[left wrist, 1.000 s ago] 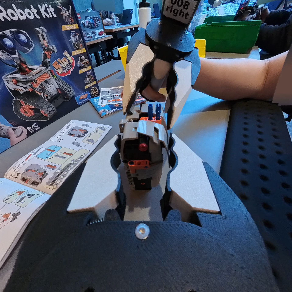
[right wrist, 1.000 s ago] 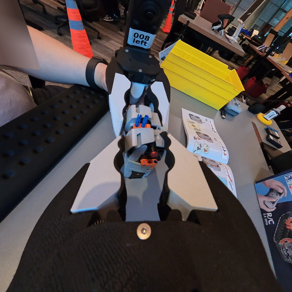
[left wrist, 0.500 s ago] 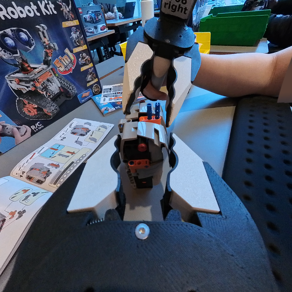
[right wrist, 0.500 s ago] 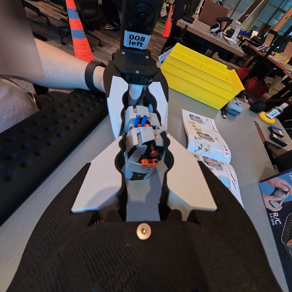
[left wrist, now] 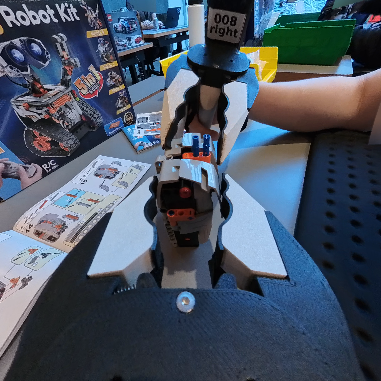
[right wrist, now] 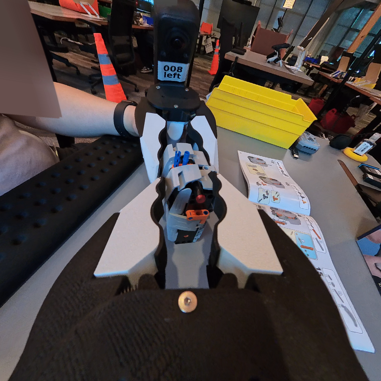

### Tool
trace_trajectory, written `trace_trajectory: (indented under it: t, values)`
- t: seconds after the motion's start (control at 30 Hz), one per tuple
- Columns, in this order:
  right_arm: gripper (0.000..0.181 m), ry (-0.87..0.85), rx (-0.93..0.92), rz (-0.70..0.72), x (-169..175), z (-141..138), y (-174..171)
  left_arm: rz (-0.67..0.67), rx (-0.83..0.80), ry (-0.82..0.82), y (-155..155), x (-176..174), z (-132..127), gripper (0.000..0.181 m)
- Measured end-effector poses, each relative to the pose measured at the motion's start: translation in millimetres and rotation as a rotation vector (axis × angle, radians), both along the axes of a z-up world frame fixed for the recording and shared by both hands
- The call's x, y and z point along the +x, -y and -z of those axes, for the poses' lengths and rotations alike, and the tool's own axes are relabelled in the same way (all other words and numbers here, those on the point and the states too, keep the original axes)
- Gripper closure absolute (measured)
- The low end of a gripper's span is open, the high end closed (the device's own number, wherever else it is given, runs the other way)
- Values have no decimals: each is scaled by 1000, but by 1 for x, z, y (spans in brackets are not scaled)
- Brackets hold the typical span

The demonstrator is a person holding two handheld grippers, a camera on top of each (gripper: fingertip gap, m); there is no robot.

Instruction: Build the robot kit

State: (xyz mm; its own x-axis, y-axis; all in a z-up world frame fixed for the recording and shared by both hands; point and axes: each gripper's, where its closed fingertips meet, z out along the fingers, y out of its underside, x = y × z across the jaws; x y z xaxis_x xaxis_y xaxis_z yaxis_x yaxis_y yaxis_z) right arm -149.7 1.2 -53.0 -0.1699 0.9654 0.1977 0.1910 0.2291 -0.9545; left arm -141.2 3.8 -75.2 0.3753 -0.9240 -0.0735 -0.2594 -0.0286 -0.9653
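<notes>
**Item:** brick-built model assembly (left wrist: 185, 206). Grey panels over a black core, with orange connectors, a red axle end and two blue pins (left wrist: 200, 144) standing up from an orange block at its far end.

**Location:** between the two tools, over the grey tabletop (left wrist: 263, 165). Whether its underside rests on the surface cannot be told.

**Left tool** (left wrist: 188, 181): narrowed onto the near end of the assembly, one finger pressed to each long side.

**Right tool** (right wrist: 187, 181): closed likewise on the opposite end, facing the left tool head-on. In the left wrist view its fingertips sit either side of the block with the blue pins, which stand bare between them.

**Surroundings:**
- Open instruction booklet (left wrist: 68, 206), flat on the tabletop just beside the left tool.
- Kit box (left wrist: 51, 82), upright behind the booklet.
- Small folded leaflet (left wrist: 144, 134), near the foot of the box.
- Black dimpled mat (left wrist: 340, 206), along the other side, with a forearm lying across it.
- Yellow bin (right wrist: 257, 111), farther back.
- Grey electronic block (right wrist: 307, 142) with a cable, just beside the bin.
- Green bins (left wrist: 309, 41), well apart on another surface.
- Orange traffic cone (right wrist: 107, 70), on the floor beyond.
</notes>
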Motion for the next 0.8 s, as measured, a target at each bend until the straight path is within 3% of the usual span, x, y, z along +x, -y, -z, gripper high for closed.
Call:
trace_trajectory:
  t: [0.4, 0.5, 0.6, 0.8]
  values:
    - [128, -80, -69, 28, -2, -2, -8, 26, -84, 24, -3, -3, -1, 123]
    - [107, -73, -69, 89, -1, 2, -20, 27, -71, 20, -4, -4, -1, 123]
    - [125, -40, -197, 17, -1, 8, -11, 35, -69, 20, -4, -2, -1, 123]
    - [126, -21, -268, 23, -2, 8, -13, 65, -107, 47, -4, -4, -2, 122]
